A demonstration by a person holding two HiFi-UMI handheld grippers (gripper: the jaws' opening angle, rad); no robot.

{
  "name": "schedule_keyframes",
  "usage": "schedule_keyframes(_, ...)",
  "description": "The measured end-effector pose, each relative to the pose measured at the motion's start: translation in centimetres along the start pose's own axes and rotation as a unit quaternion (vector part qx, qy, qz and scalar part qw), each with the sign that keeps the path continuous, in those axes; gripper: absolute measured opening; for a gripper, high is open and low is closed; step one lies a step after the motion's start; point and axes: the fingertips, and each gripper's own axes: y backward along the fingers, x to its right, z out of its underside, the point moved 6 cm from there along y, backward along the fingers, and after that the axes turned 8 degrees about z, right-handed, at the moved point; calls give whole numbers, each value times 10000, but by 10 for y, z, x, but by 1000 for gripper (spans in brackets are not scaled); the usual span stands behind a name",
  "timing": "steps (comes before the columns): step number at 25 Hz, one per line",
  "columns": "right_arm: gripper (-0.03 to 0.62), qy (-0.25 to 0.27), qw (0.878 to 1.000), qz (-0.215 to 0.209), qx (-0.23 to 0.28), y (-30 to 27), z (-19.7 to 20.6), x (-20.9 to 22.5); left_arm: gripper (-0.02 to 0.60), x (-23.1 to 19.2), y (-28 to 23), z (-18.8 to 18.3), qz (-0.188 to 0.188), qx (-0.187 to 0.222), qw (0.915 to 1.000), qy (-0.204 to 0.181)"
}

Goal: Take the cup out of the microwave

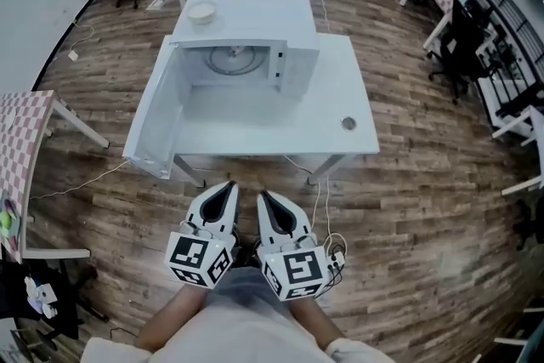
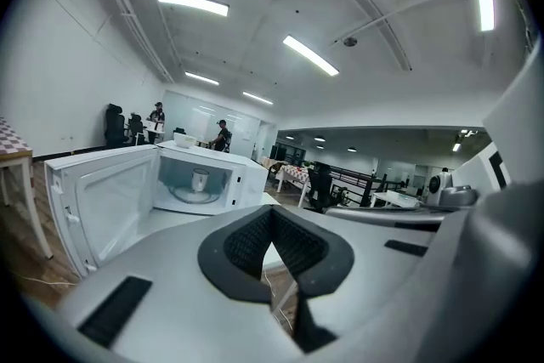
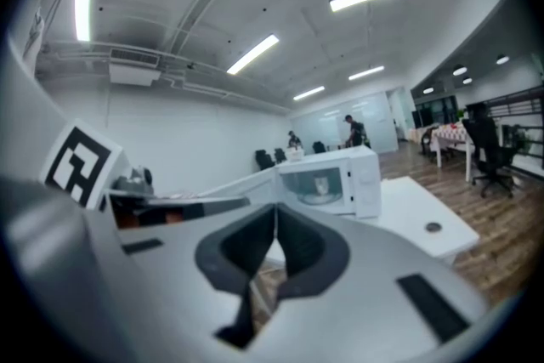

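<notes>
A white microwave [image 1: 293, 55] stands on a white table [image 1: 340, 98] with its door [image 1: 155, 110] swung wide open to the left. The cup [image 2: 199, 180] stands upright on the glass turntable inside; it also shows, small and pale, in the right gripper view [image 3: 320, 184]. My left gripper [image 1: 227, 186] and right gripper [image 1: 263, 196] hang side by side near my body, short of the table's front edge and well away from the microwave. Both point toward the table. The jaws of each meet at the tips with nothing between them [image 2: 272, 211] [image 3: 275, 207].
A white bowl [image 1: 201, 12] sits on top of the microwave. A round cable hole [image 1: 348, 123] marks the table's right part, and cables [image 1: 319, 200] trail on the wooden floor below. A checkered table [image 1: 21, 149] stands at the left, office chairs [image 1: 459, 47] at the right.
</notes>
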Motion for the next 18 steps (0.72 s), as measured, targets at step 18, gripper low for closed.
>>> schedule_keyframes(18, 25, 36, 9996, -67, -280, -76, -6, 2, 9, -56, -44, -10, -100, -76, 9996, 261)
